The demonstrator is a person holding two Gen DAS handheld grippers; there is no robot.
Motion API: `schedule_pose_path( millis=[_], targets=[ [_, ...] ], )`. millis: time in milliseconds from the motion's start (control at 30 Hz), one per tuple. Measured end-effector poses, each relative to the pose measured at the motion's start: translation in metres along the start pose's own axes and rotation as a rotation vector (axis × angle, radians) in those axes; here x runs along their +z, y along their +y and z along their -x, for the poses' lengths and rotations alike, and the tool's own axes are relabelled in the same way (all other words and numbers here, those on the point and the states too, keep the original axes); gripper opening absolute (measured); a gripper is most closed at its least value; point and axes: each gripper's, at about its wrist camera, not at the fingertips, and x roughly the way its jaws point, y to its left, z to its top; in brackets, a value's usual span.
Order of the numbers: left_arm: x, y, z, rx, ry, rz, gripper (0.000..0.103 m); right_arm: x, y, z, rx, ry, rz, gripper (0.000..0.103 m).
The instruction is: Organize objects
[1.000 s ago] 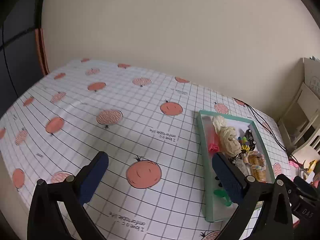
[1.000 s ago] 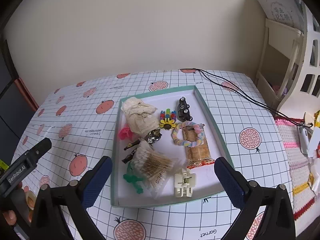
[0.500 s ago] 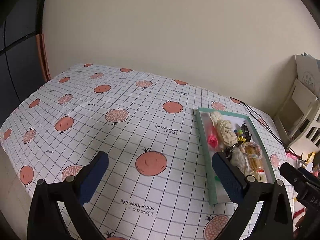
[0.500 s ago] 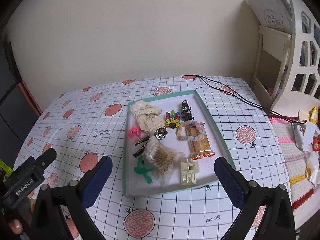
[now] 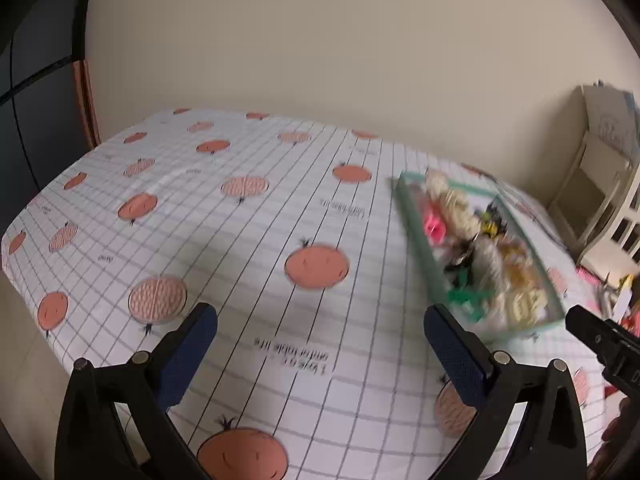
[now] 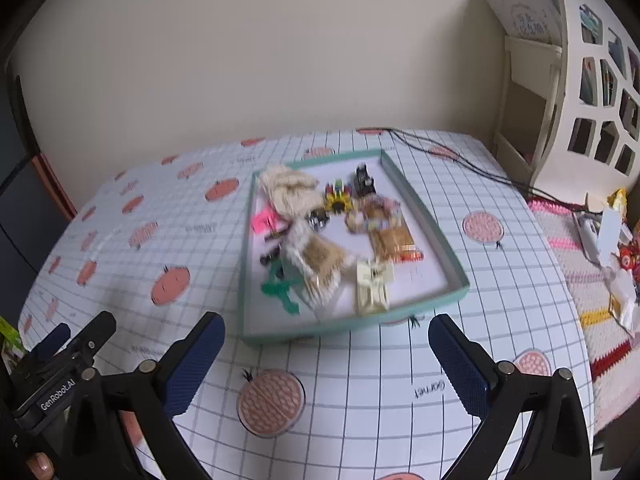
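Reading what I can first: in the right wrist view the black body at the lower left carries a white label, "GenRobot.AI", and the tablecloth has the word "Garnet" printed near the lower right, upside down to me. In the left wrist view there is a line of print on the cloth at lower centre, but it is too blurred for me to read.

My right gripper is spread wide with nothing between its blue pads, hovering over the cloth just short of the teal tray, which sits centre frame. Only this view lets me sort the tray's contents: a cream clip at the near edge, a green piece, a pink piece, a packet of snacks. It also shows the white shelf at upper right.

My left gripper is likewise spread and empty. Here the tray lies at right, smeared by motion.
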Motion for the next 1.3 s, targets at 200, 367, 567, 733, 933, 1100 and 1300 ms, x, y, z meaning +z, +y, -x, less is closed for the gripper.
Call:
schedule_pose_path(
  millis=[200,367,567,733,933,1100,1300],
  targets=[
    [-0.024,0.004,-0.014,0.031,0.046,-0.025,0.103,-0.026,0.003,-0.019,-0.019,0.049,0.004,0.103],
    [-0.034,0.005,-0.025,0.054,0.075,-0.048,0.103,-0.053,0.005,-0.047,-0.03,0.12,-0.01,0.103],
    [-0.051,0.014,-0.046,0.078,0.138,-0.045,0.103,-0.07,0.006,-0.068,-0.067,0.165,0.01,0.103],
    [-0.058,0.021,-0.056,0.091,0.163,-0.051,0.103,-0.073,0.003,-0.072,-0.089,0.15,0.026,0.103],
    [-0.058,0.022,-0.06,0.092,0.168,-0.048,0.103,-0.075,0.004,-0.077,-0.108,0.138,0.051,0.103],
    [-0.062,0.02,-0.065,0.099,0.159,-0.052,0.103,-0.076,0.004,-0.076,-0.107,0.122,0.053,0.103],
    [-0.063,0.02,-0.065,0.096,0.137,-0.053,0.103,-0.078,0.005,-0.076,-0.113,0.099,0.053,0.103]
  ],
)
